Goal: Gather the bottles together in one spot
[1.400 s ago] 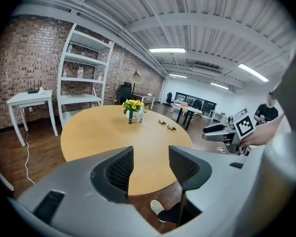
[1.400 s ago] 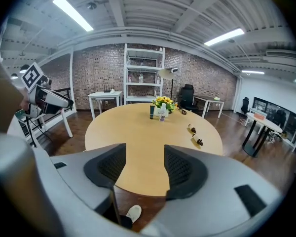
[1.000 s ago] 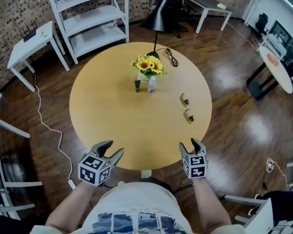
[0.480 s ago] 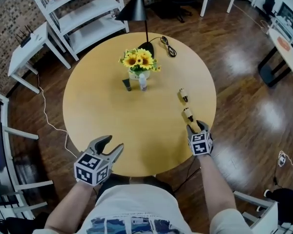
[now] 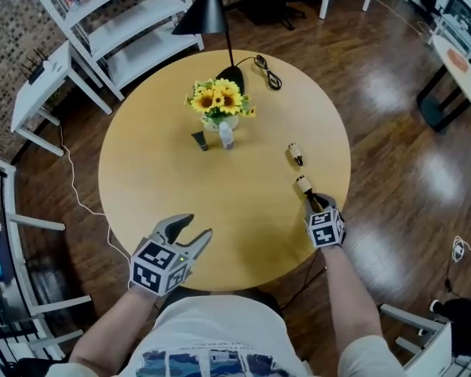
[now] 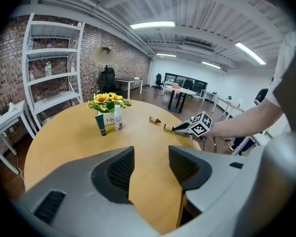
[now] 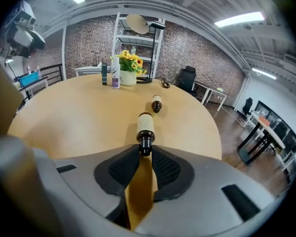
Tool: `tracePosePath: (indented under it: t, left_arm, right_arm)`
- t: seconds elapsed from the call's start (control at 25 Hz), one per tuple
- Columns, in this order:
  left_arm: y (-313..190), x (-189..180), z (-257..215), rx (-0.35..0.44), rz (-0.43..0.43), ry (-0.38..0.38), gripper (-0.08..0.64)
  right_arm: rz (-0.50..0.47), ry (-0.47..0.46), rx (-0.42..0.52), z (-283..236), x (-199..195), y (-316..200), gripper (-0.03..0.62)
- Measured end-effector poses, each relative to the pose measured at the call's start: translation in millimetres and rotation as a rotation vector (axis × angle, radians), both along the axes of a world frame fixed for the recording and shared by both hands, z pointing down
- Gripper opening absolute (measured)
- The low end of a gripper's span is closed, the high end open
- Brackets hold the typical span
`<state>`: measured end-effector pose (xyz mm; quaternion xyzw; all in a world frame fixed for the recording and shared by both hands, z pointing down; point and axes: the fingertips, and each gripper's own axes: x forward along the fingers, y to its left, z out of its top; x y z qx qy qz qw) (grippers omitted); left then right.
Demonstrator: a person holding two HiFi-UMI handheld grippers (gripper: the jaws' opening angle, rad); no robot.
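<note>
Right gripper (image 5: pixel 317 204) reaches right edge of table (image 5: pixel 157 179), jaws just closing on cap of near bottle (image 5: pixel 305 187); left gripper (image 5: pixel 190 228) advances over near edge.

Brown bottles: two lay on the desk (image 5: pixel 149 187), a near brown bottle (image 5: pixel 304 187) and a far brown bottle (image 5: pixel 296 154).
Clear bottle (image 5: pixel 226 137): one stood upright.
Dark green tube (image 5: pixel 199 140): one.
Sunflower vase (image 5: pixel 220 104): one.
Black lamp (image 5: pixel 208 18): one.
Grippers: two, the left gripper (image 5: pixel 196 228) and the right gripper (image 5: pixel 317 205).

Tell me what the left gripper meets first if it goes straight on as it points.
Likely the bare table: the left gripper points down at it, jaws open and empty, and nothing stands in that line.
</note>
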<state>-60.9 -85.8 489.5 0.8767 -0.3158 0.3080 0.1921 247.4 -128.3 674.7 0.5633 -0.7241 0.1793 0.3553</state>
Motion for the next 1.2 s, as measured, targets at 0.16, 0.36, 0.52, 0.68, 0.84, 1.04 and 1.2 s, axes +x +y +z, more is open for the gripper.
tracePosePath:
  t: [0.16,0.36,0.52,0.68,0.84,1.04,1.2]
  left_arm:
    - [-6,15,4,-0.008,0.034,0.002,0.225]
    - [-9,33,5,-0.003,0.069,0.006,0.225]
    - [-10,40,8,-0.008,0.084,0.010,0.225]
    - [-8,50,13,-0.018,0.098,0.017,0.225]
    - [-4,56,14,-0.022,0.103,0.024,0.225]
    - [-7,48,13,-0.021,0.082,0.017,0.225]
    - [-9,43,15,-0.026,0.067,0.013,0.225]
  right_arm:
    - [-0.008,-0.001,0.010,-3,2,-4,0.095]
    - [-0.025,-0.013,0.033,-21,-2,-2,0.092]
    - [-0.078,-0.002,0.024,-44,-14,2,0.091]
    - [-0.116,-0.007,0.002,-59,-22,-3,0.092]
    - [-0.116,-0.022,-0.014,-55,-23,-11,0.094]
    - [-0.115,-0.027,-0.008,-57,-24,-21,0.095]
    - [-0.104,-0.038,0.002,-57,-23,-29,0.098]
